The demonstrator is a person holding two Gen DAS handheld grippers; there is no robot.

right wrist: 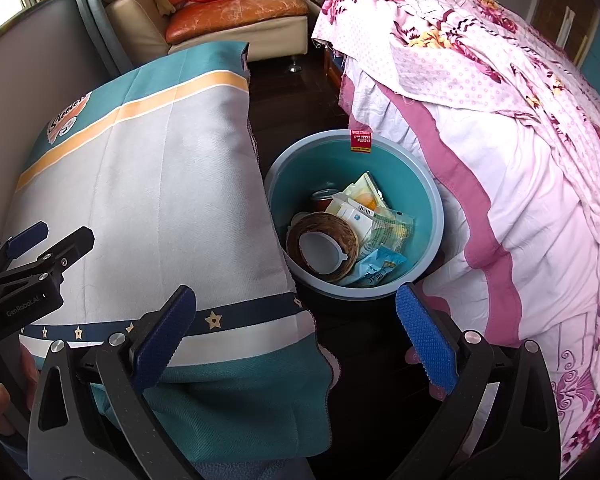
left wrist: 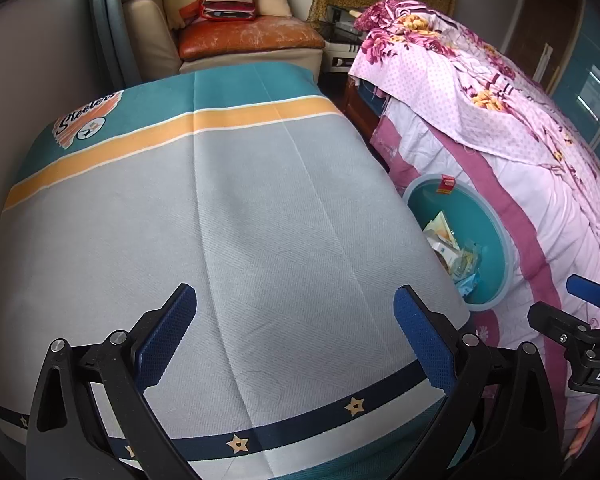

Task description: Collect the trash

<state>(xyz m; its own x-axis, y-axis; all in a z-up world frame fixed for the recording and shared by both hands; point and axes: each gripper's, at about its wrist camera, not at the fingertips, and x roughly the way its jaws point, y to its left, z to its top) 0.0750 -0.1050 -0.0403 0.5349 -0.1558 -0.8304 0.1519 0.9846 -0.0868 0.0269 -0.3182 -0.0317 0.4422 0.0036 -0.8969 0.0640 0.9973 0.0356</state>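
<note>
Beside the teal bin [right wrist: 428, 216], both grippers hang wide apart and hold nothing.

The right gripper [right wrist: 296, 340] hovers over dark floor just short of the bin's near rim, blue pads spread; the left gripper [left wrist: 296, 340], equally wide, hangs over the grey cloth-covered table [left wrist: 228, 220] that stands against the bin's left side. Inside the bin lie a tape roll [right wrist: 324, 246], wrappers [right wrist: 388, 228], a small white carton [right wrist: 354, 216] and a can [right wrist: 323, 199]. A floral-covered bed [right wrist: 520, 160] borders the bin's right side.
</note>
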